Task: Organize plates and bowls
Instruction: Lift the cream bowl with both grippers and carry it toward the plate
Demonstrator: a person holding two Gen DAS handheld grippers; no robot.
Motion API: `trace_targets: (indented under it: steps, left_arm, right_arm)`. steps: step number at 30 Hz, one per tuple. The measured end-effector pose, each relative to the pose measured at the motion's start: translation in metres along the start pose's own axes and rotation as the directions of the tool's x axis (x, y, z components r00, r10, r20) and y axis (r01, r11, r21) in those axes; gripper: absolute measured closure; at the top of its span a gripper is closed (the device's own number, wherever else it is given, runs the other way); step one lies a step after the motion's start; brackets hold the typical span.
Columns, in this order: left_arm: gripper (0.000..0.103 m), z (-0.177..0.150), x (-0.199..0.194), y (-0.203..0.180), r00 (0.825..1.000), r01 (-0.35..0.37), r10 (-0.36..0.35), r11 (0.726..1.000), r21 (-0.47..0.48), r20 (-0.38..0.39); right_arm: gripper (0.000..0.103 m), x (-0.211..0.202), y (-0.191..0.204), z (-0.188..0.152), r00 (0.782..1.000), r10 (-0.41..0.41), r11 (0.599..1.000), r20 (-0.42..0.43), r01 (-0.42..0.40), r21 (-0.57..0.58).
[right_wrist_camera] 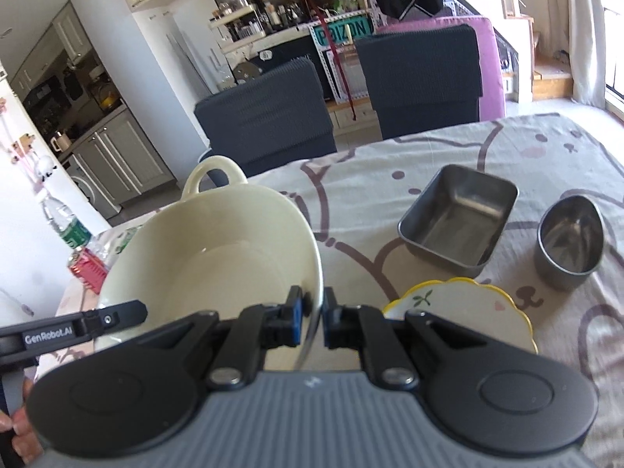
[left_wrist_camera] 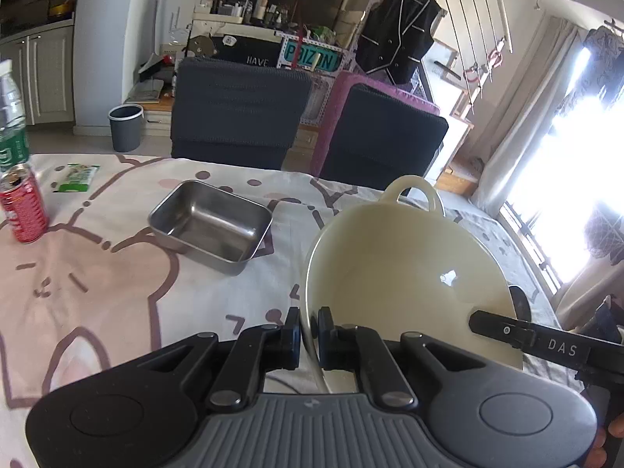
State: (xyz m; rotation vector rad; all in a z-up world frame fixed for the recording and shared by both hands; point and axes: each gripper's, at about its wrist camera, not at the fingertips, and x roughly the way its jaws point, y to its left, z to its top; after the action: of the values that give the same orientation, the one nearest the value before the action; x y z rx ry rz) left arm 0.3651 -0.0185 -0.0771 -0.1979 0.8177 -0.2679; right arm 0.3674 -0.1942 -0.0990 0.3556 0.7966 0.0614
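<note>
Two hand-held grippers, left hand-held gripper (left_wrist_camera: 309, 337) and right hand-held gripper (right_wrist_camera: 312, 321), are clamping the cream bowl (left_wrist_camera: 405, 269) rims; next needing a level carry toward the scalloped plate (right_wrist_camera: 468, 312).

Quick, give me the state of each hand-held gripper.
Left hand-held gripper: shut on the cream bowl's rim.
Right hand-held gripper: shut on the same bowl's opposite rim.

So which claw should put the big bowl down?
Neither alone, probably: the left claw and the right claw each pinch an opposite side of the cream bowl's rim. If only one lets go later, the right sits nearer the flower plate.
</note>
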Motion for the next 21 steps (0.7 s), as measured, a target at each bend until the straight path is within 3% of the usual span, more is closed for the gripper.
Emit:
trace_targets:
  steps: [12,21]
  left_arm:
    - [0.094,-0.027,-0.056,0.012,0.999,-0.008,0.009,1.0,-0.018,0.043]
    - [0.094,-0.046,-0.073,0.046,0.998,-0.052,0.053,0.996,-0.066,0.014]
  right_arm:
    - [0.092,-0.052,0.033,-0.028,0.999,0.011,1.0,0.037,-0.01,-0.025]
    - [0.093,-0.047,0.063,-0.057,0.999,0.04,0.999,0.002,-0.04,-0.036]
